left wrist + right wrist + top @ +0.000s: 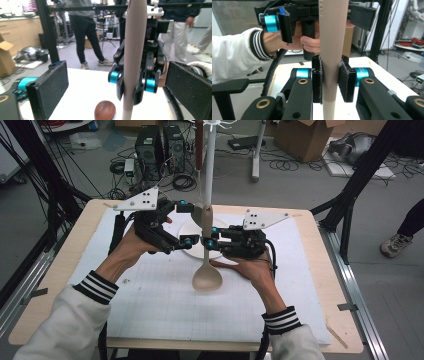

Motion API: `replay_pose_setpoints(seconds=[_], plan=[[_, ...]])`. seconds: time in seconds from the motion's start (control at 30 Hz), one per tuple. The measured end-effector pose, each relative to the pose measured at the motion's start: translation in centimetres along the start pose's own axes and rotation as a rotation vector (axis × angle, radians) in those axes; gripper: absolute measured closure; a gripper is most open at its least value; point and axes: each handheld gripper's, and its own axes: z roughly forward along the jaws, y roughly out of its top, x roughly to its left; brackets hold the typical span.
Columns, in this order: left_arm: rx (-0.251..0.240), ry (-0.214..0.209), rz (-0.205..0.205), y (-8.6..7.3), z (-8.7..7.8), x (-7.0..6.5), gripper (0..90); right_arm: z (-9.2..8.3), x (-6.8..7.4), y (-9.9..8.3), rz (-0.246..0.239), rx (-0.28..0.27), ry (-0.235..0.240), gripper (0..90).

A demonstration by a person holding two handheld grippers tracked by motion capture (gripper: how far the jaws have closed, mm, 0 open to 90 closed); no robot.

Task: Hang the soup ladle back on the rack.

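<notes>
A pale beige wooden spoon (206,277) stands nearly upright over the white mat, bowl end down. My right gripper (206,241) is shut on its handle; in the right gripper view the pads (344,78) press both sides of the handle (333,37). My left gripper (192,223) is open around the handle's broad upper end. In the left gripper view its two jaws stand wide apart with the handle (133,50) between them, untouched. The right gripper (135,82) shows behind the handle there, and the left gripper (324,17) shows high in the right gripper view.
A white stand (210,165) rises from a round base (187,232) on the mat just behind the spoon. A dark brown spoon (199,145) hangs from it, its bowl (105,110) low near the base. Black frame posts flank the table; boxes and cables lie on the floor beyond.
</notes>
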Motion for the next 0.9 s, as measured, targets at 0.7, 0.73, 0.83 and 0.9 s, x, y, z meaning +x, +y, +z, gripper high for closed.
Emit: replay_pose_setpoints(seconds=[0.7, 0.73, 0.83, 0.9], plan=[[0.046, 0.231, 0.001, -6.0, -9.1, 0.0, 1.7, -2.6, -2.1, 1.6, 0.037, 0.022, -0.117, 76.5], [0.049, 0.242, 0.002, -6.2, -9.5, 0.0, 1.7, -2.6, -2.2, 1.7, 0.04, 0.024, -0.12, 76.5], [0.056, 0.268, 0.005, -7.1, -10.7, -0.2, 1.7, -2.6, -2.5, 2.2, 0.04, 0.033, -0.125, 76.5], [0.065, 0.289, 0.006, -8.0, -11.5, -0.4, 1.7, -2.6, -2.7, 2.4, 0.041, 0.036, -0.128, 76.6]])
